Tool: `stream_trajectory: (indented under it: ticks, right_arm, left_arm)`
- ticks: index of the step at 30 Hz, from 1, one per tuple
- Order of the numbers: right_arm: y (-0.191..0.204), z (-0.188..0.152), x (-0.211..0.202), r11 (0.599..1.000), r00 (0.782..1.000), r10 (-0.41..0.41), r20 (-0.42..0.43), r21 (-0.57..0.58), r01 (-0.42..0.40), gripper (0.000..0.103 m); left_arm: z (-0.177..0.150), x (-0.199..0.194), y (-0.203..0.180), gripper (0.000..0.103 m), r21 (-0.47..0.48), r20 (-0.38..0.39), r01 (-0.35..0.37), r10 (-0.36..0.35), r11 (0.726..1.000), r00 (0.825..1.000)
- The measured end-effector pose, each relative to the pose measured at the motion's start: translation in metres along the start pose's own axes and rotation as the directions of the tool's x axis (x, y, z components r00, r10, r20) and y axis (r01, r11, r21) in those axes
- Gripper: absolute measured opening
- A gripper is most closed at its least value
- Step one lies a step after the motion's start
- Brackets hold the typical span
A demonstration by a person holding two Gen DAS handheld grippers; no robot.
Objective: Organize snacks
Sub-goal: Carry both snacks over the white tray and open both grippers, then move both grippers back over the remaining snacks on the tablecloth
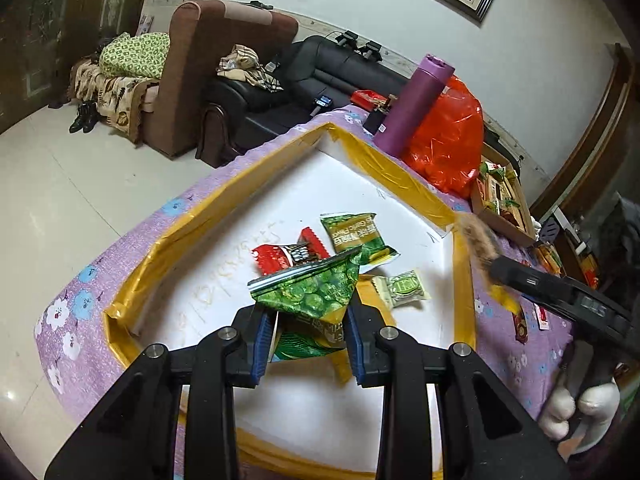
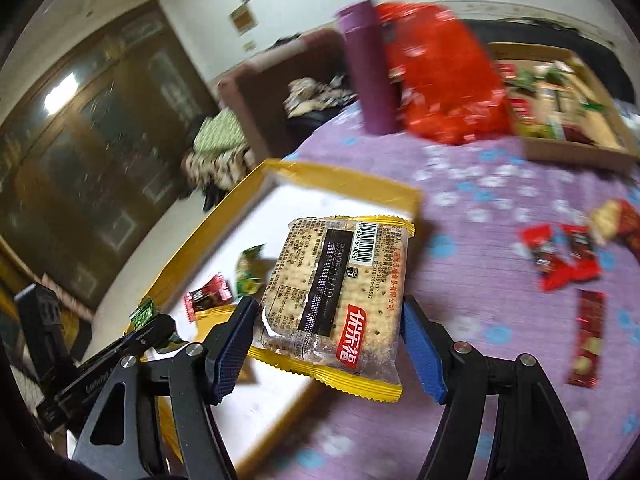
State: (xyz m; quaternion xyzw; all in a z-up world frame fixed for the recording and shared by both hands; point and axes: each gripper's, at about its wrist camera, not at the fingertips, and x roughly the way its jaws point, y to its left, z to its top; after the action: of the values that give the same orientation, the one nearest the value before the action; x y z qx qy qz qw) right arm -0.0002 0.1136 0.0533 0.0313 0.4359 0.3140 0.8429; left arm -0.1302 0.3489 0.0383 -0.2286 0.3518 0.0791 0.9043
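Left wrist view: left gripper clamps a crinkled green foil pea packet above the yellow-taped white tray — a thin-edge grip, so slippage is possible. Right gripper holds a clear-and-yellow cracker pack over the tray's edge — it may drop outside.

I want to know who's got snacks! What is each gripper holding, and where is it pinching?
Left gripper: green pea packet, lower end. Right gripper: cracker packet, side edges near its bottom.
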Motion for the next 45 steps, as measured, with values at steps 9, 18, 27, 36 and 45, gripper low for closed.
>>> stream_trajectory:
  ticks: [9,18,27,36,45]
  right_arm:
    - [0.035,0.017,0.07,0.998,0.996,-0.043,-0.08,-0.048,0.04,0.072]
    - [0.013,0.025,0.051,0.999,0.999,-0.013,-0.043,0.045,0.015,0.072]
    - [-0.073,-0.011,-0.038,0.979,0.999,-0.046,0.027,0.201,0.039,0.073]
    - [-0.199,-0.077,-0.117,0.865,0.988,-0.154,0.022,0.487,0.124,0.075]
    - [-0.239,-0.103,-0.164,0.844,0.974,-0.213,0.076,0.517,0.144,0.075]
  left_arm:
    - [0.003,-0.003,0.018,0.03,-0.046,-0.015,0.089,-0.09,0.995,0.996]
    - [0.013,-0.026,-0.021,0.035,0.023,-0.056,0.145,-0.144,0.989,0.988]
    - [0.012,-0.166,-0.206,0.075,0.502,-0.166,0.492,-0.478,0.712,0.862]
    - [-0.018,-0.235,-0.317,0.075,0.572,-0.398,0.674,-0.56,0.468,0.727]
    - [-0.02,-0.222,-0.344,0.076,0.481,-0.466,0.705,-0.53,0.521,0.709]
